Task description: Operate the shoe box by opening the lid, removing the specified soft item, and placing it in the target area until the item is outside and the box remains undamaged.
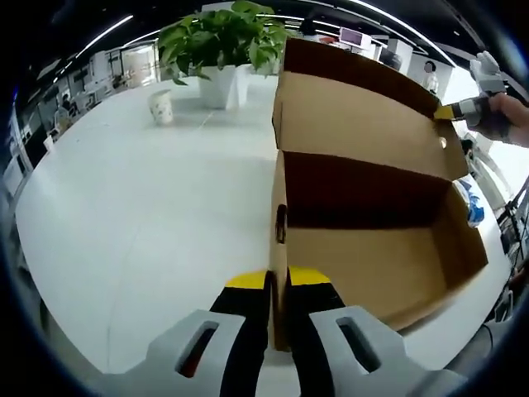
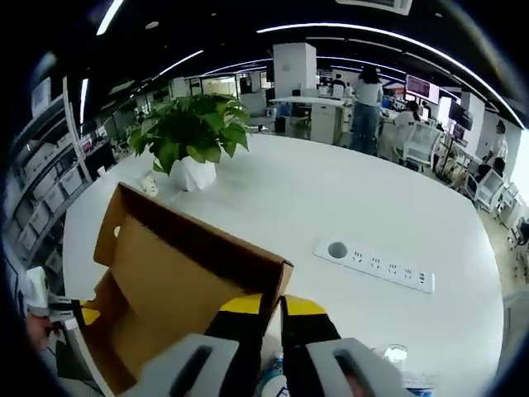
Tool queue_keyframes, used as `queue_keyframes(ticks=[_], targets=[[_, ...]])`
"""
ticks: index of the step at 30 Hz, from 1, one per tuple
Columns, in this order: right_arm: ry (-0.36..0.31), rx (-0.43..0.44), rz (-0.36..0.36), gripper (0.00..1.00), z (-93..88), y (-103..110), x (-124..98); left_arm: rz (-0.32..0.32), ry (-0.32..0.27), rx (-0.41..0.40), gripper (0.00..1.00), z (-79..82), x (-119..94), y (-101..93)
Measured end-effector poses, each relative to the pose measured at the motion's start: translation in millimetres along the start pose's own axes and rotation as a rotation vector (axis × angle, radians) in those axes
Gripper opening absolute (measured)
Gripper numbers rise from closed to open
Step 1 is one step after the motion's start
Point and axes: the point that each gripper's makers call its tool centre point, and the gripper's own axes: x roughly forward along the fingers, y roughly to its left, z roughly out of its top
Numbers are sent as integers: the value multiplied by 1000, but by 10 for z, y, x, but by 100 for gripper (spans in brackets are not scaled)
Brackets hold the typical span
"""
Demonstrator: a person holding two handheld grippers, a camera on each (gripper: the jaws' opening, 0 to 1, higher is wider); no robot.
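- Our left tongs point(image 1: 278, 285) are clamped on the near side wall of the shoe box point(image 1: 372, 256), one yellow-tipped jaw inside the wall, one outside.
- Our right tongs point(image 2: 273, 308) pinch the free edge of the lid point(image 2: 190, 256), holding it raised; in the left gripper view the right tongs point(image 1: 446, 112) sit at the lid's far corner, with a hand point(image 1: 508, 116) behind them.
- Box stands open on the white bench point(image 1: 140, 215); the interior we can see is bare cardboard.
- We can't pick out the soft item; something blue point(image 1: 475, 207) shows just past the box's far end, too small to identify.
- Further out on the bench: a potted plant point(image 2: 194, 136), a paper cup point(image 1: 161, 106) near it, and a white power strip point(image 2: 376, 263) well apart from the box.
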Motion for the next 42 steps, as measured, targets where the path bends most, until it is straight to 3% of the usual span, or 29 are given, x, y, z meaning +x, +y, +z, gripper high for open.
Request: queue_keyframes(ticks=[14, 42], targets=[[-41, -40, 7, 2, -2, 72, -273, 5, 6, -35, 6, -2, 2, 4], [-130, -54, 11, 2, -197, 314, -827, 0, 8, -70, 6, -18, -17, -2]])
